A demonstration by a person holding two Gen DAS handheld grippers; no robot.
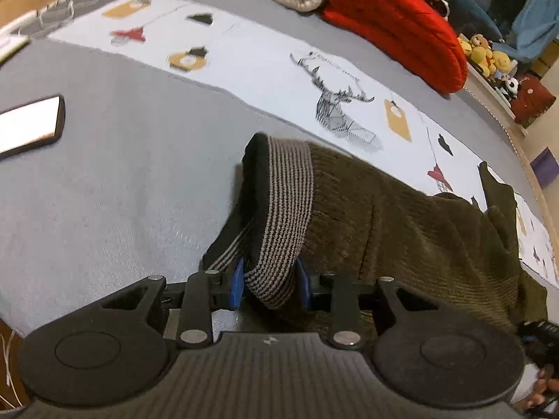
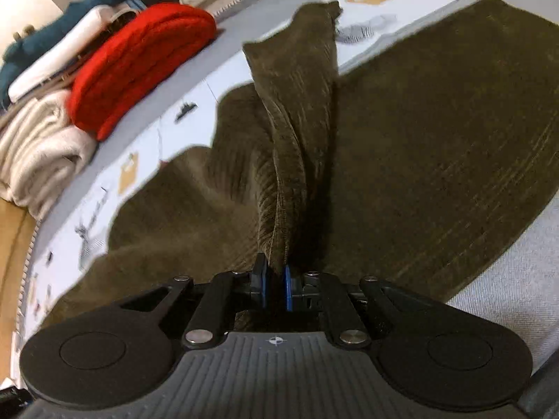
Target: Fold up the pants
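Note:
Olive-brown corduroy pants (image 1: 401, 216) lie on a grey bed cover (image 1: 115, 181). Their striped grey-and-black waistband (image 1: 279, 216) is lifted off the bed in my left gripper (image 1: 270, 284), which is shut on it between blue pads. In the right wrist view the pants (image 2: 436, 146) spread flat over the bed, and a bunched ridge of a leg (image 2: 297, 132) rises toward the camera. My right gripper (image 2: 276, 286) is shut on that fold of pants fabric, lifted above the flat part.
A pale printed cloth with a deer drawing (image 1: 335, 104) crosses the bed. A red folded knit (image 1: 394, 24), a beige blanket (image 2: 38, 150) and other stacked clothes sit at the bed's far edge. A phone (image 1: 31, 124) lies on the cover at left. Stuffed toys (image 1: 485, 52) sit beyond.

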